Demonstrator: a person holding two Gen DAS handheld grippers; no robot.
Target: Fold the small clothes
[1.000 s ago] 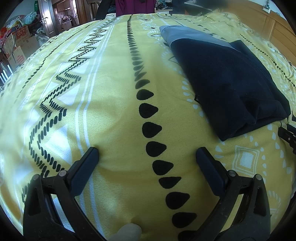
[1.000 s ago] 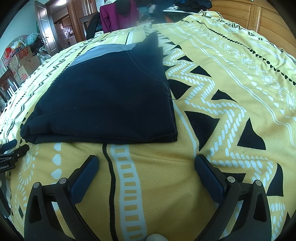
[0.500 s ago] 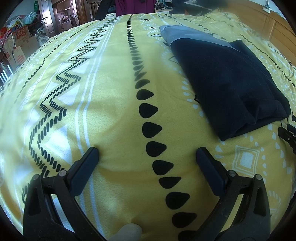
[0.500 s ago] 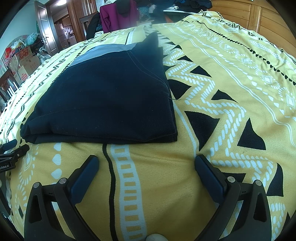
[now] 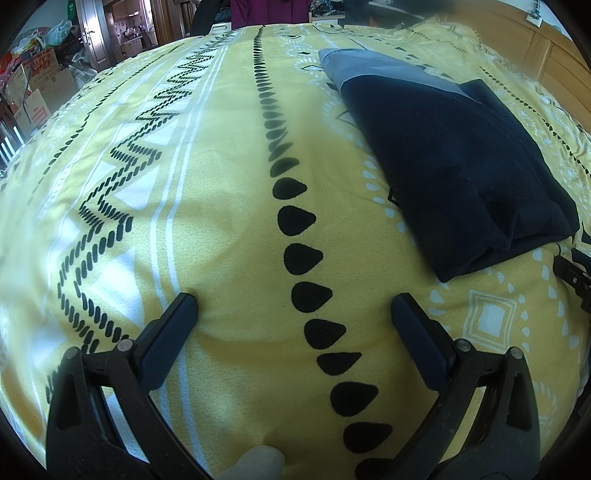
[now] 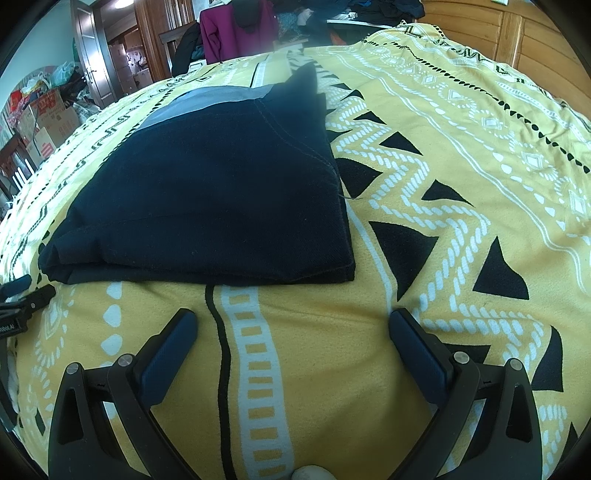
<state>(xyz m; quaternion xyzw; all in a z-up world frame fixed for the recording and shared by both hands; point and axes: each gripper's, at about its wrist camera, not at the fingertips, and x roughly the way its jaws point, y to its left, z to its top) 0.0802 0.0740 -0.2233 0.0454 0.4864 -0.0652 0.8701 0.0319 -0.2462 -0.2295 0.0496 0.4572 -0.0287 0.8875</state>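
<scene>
A dark navy garment (image 6: pixel 207 199) with a grey band at its far end lies folded flat on the yellow patterned blanket (image 6: pixel 461 155). In the left wrist view the garment (image 5: pixel 454 158) sits to the right, ahead of my fingers. My left gripper (image 5: pixel 293 308) rests open on bare blanket, nothing between its fingers. My right gripper (image 6: pixel 291 321) is open too, just short of the garment's near folded edge, holding nothing. The other gripper's tip (image 6: pixel 26 299) shows at the left edge of the right wrist view.
The blanket (image 5: pixel 166 184) covers a wide bed. A wooden headboard (image 6: pixel 480 29) runs along the far right. Beyond the bed are a purple jacket (image 6: pixel 236 33), piled clothes, cardboard boxes (image 6: pixel 48 122) and a doorway at the left.
</scene>
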